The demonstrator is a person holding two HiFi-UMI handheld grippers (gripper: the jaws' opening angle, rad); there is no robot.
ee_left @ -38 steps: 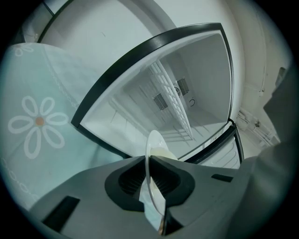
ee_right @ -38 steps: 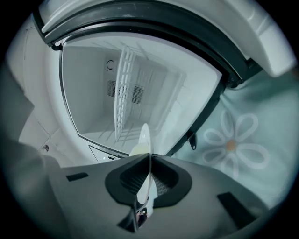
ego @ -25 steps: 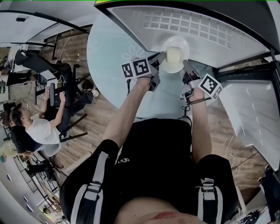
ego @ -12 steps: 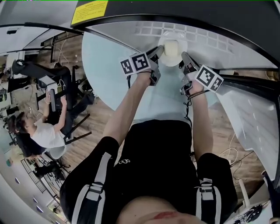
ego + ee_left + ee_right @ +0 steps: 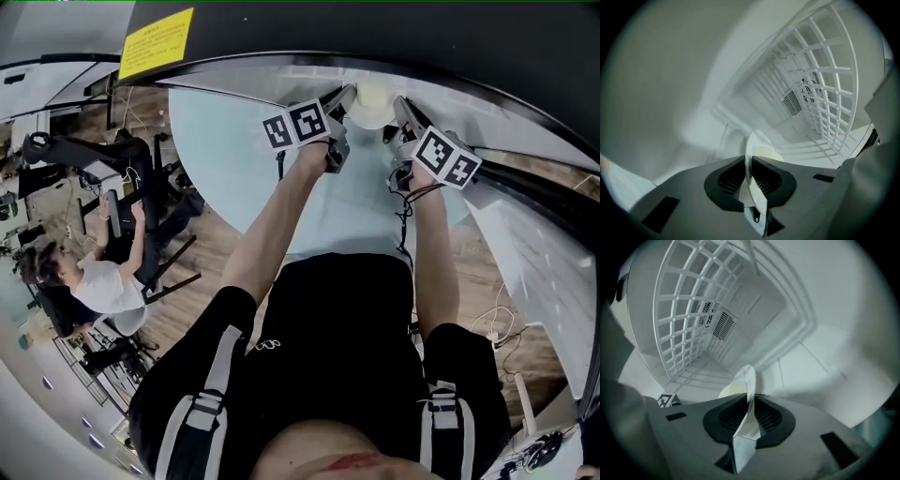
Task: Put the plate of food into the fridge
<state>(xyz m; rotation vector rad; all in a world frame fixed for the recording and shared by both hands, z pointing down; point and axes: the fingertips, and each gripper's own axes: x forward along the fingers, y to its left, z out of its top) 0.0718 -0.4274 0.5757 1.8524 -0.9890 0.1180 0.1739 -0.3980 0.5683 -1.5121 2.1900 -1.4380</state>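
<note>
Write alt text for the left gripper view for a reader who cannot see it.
The left gripper has its jaws clamped on the rim of a white plate, seen edge-on, with pale food on it. Beyond it opens the white inside of a fridge, with a wire shelf at the right and a vent on the back wall.

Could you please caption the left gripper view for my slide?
Left gripper pinching a round white plate of pale food inside the white fridge.
</note>
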